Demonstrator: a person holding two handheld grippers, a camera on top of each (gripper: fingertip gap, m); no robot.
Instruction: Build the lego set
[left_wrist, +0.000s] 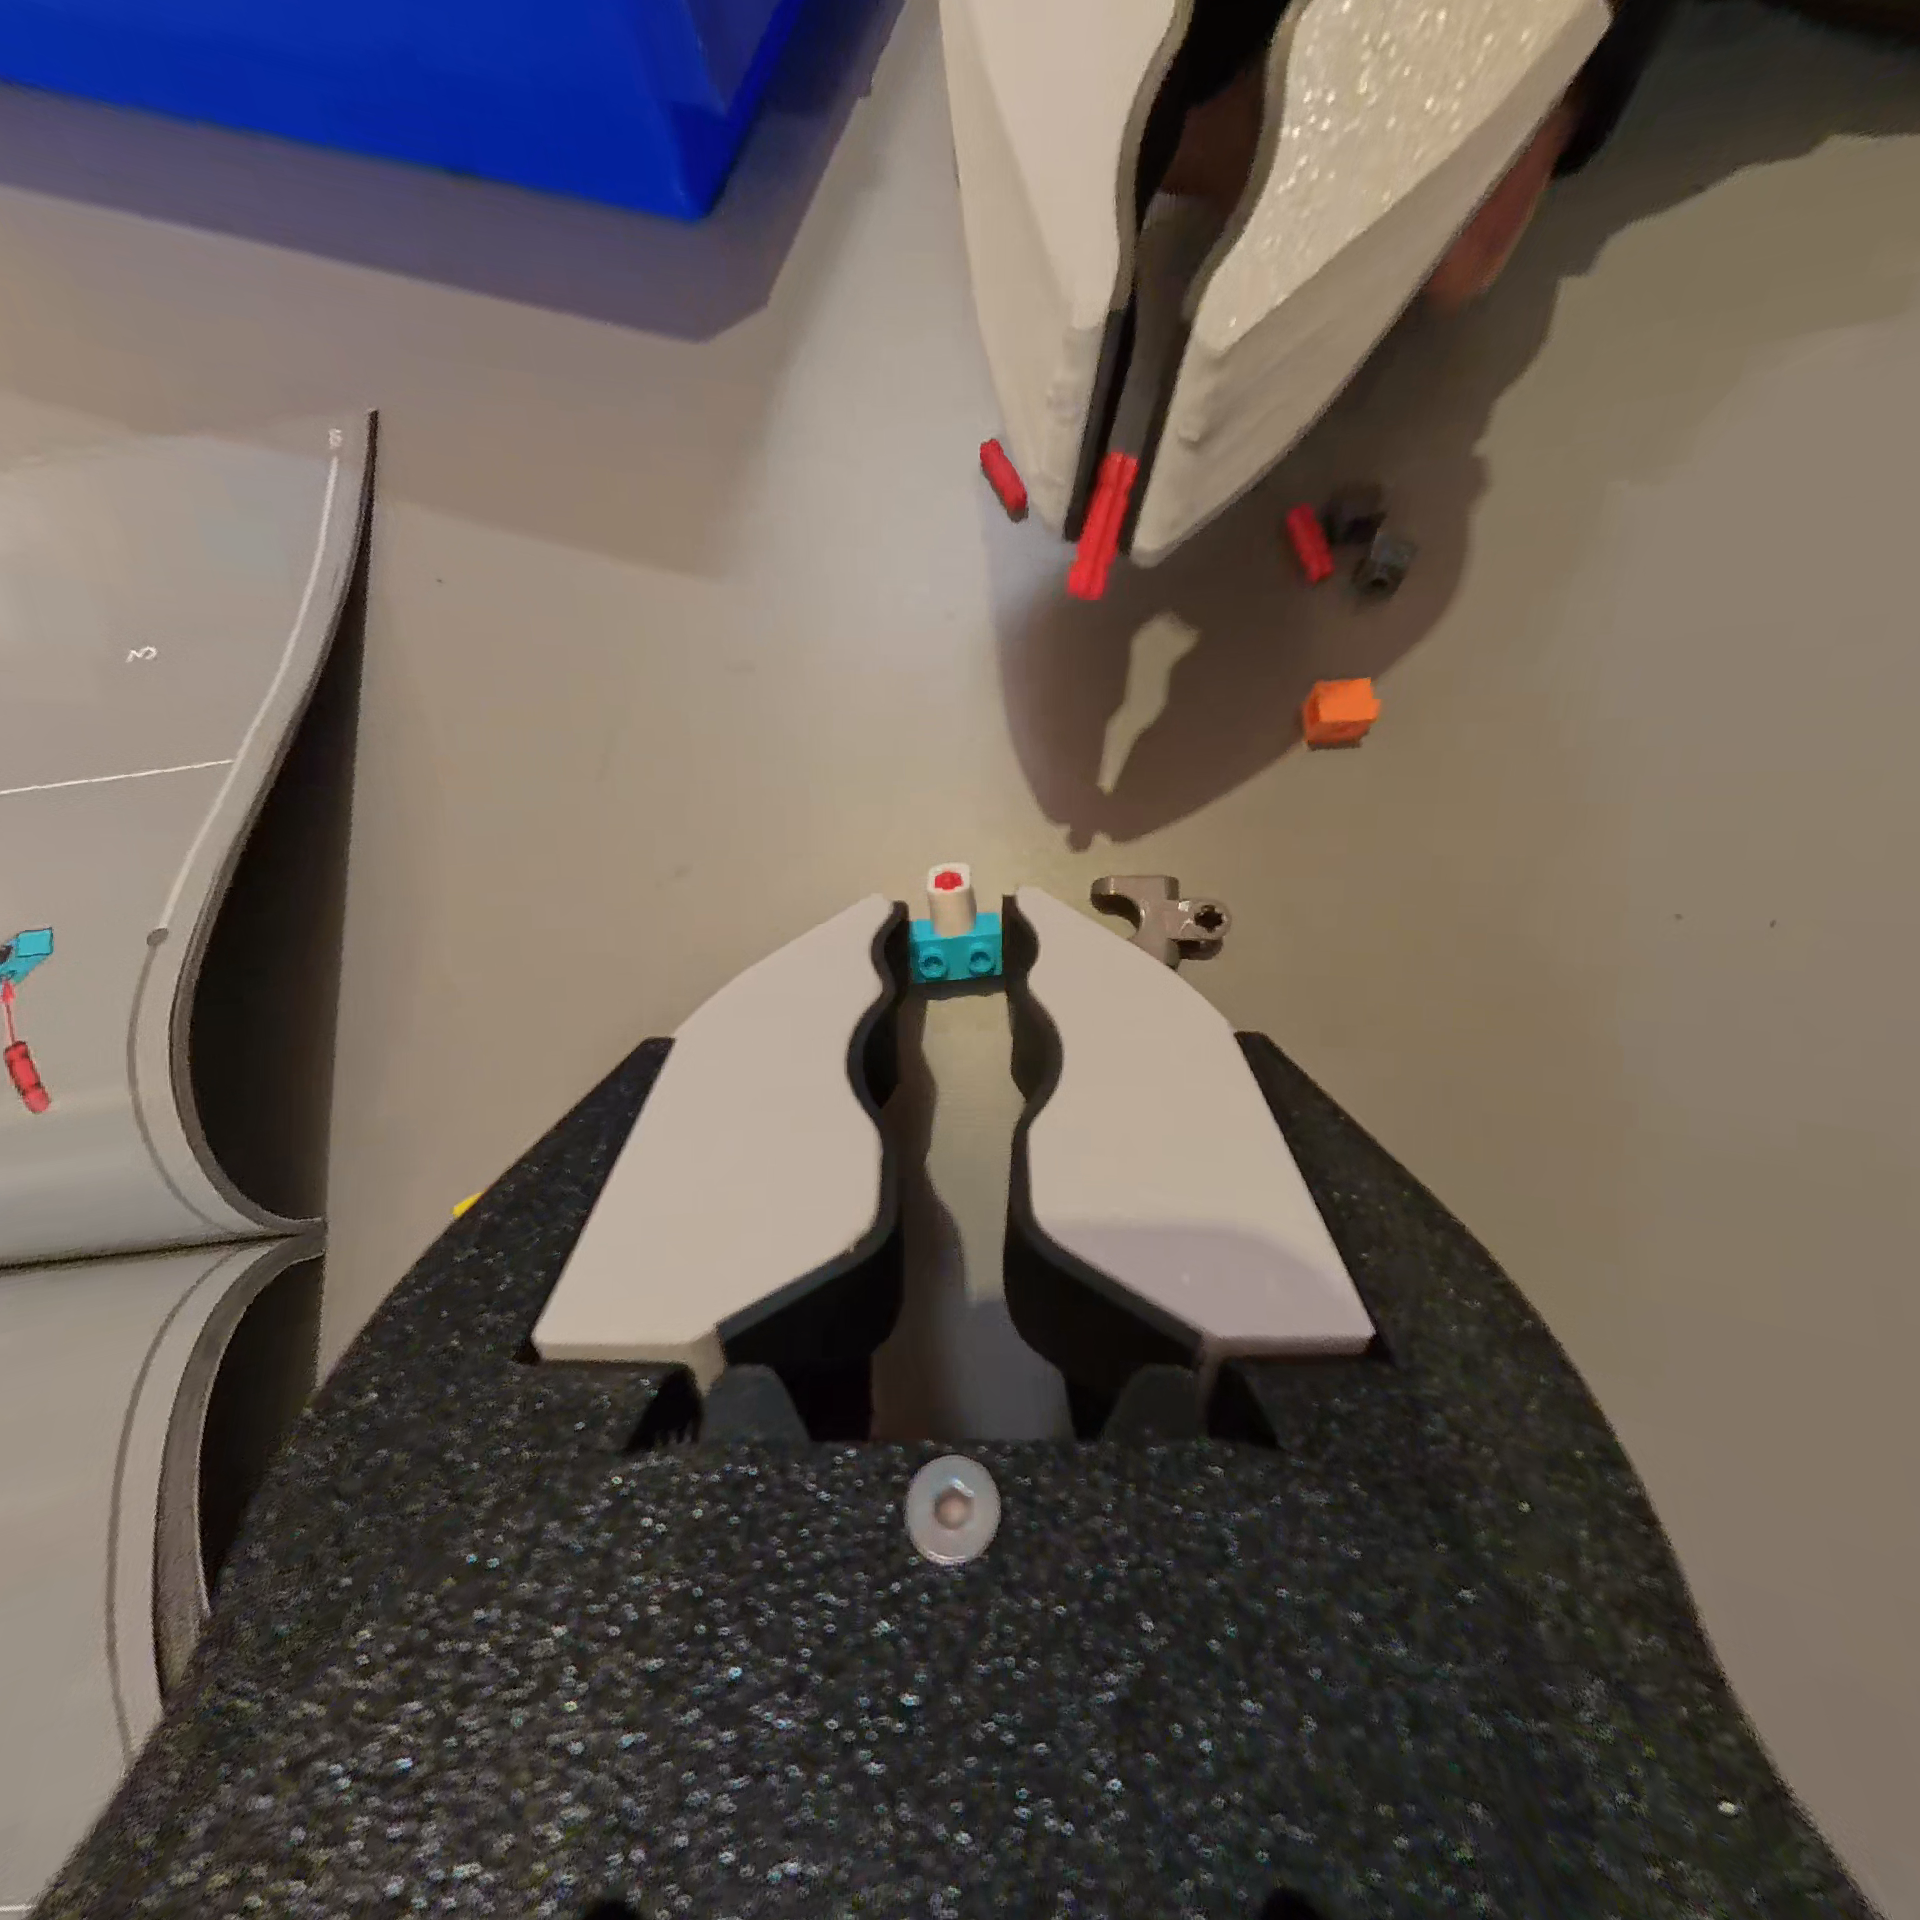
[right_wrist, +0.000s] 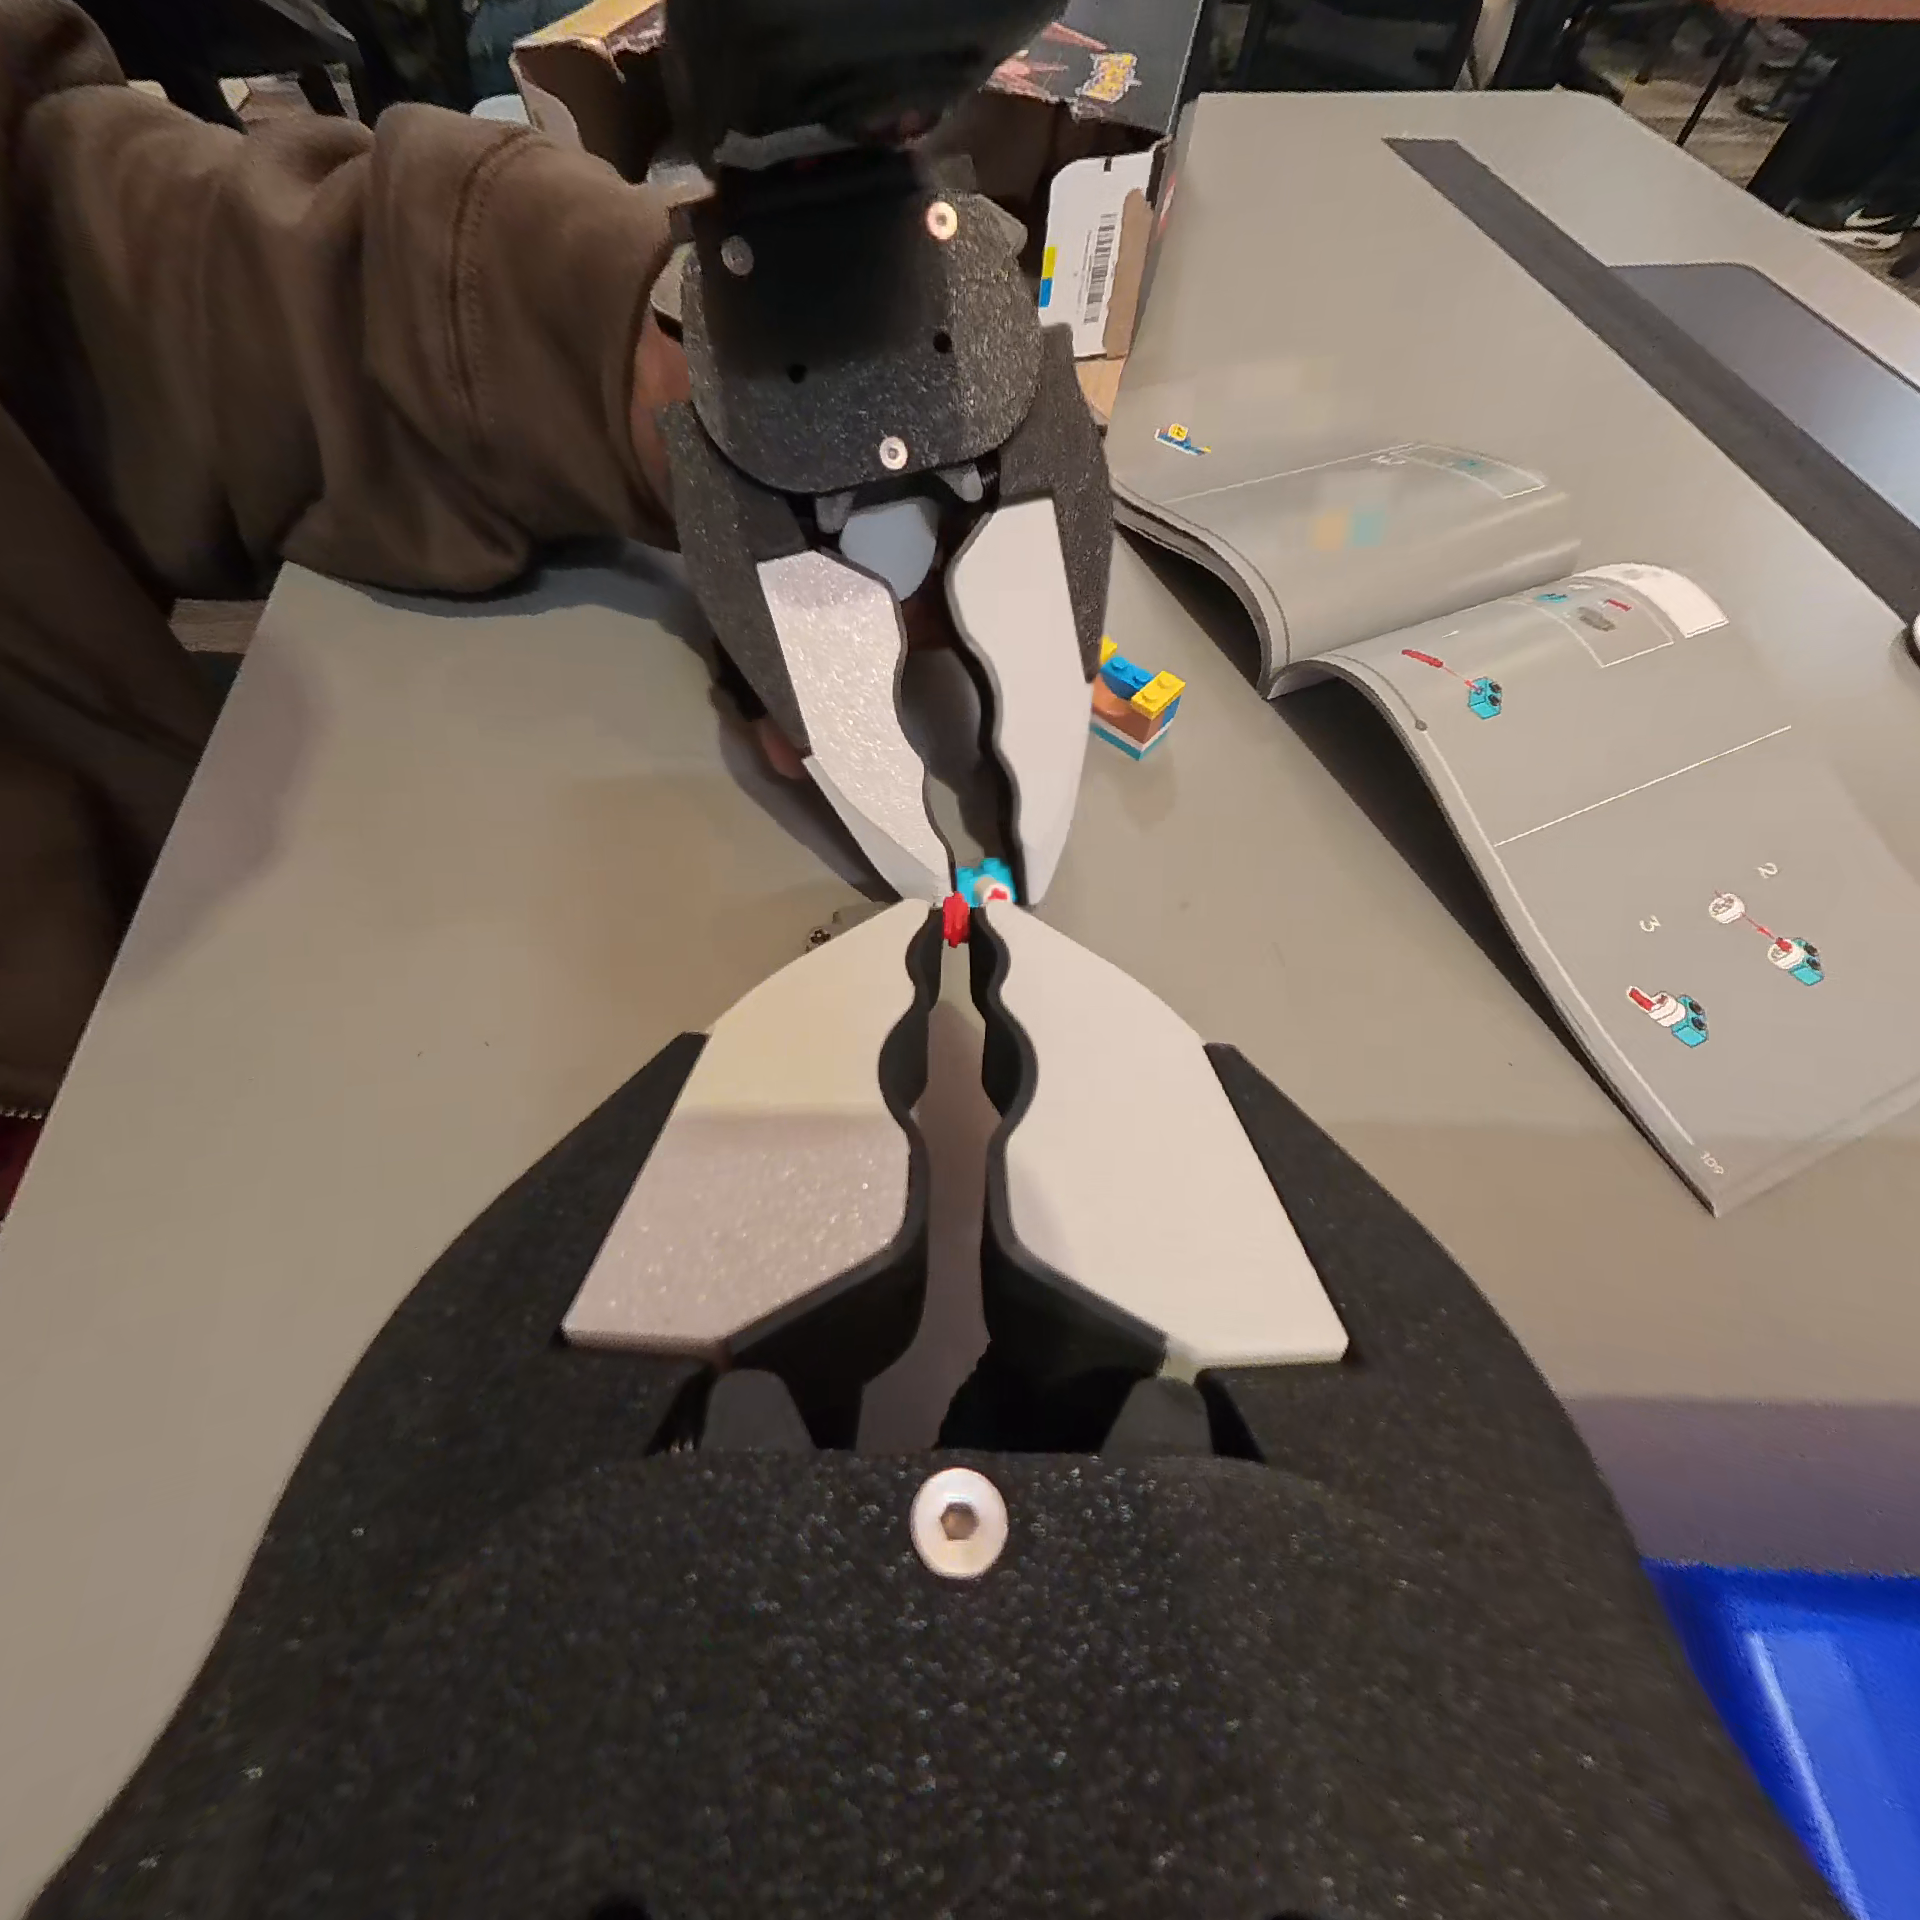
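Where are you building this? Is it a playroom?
More likely a workroom or office: a plain grey table, an open instruction booklet, cardboard boxes behind, and a blue bin.

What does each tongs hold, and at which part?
Left tongs: the teal brick, by its two sides. Right tongs: a red axle pin, by its upper half.

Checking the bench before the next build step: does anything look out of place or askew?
Mostly tidy. Loose parts lie scattered on the table: a red pin, another red pin, two dark connectors, an orange brick and a grey lever piece. The open instruction booklet bulges at its spine rather than lying flat.
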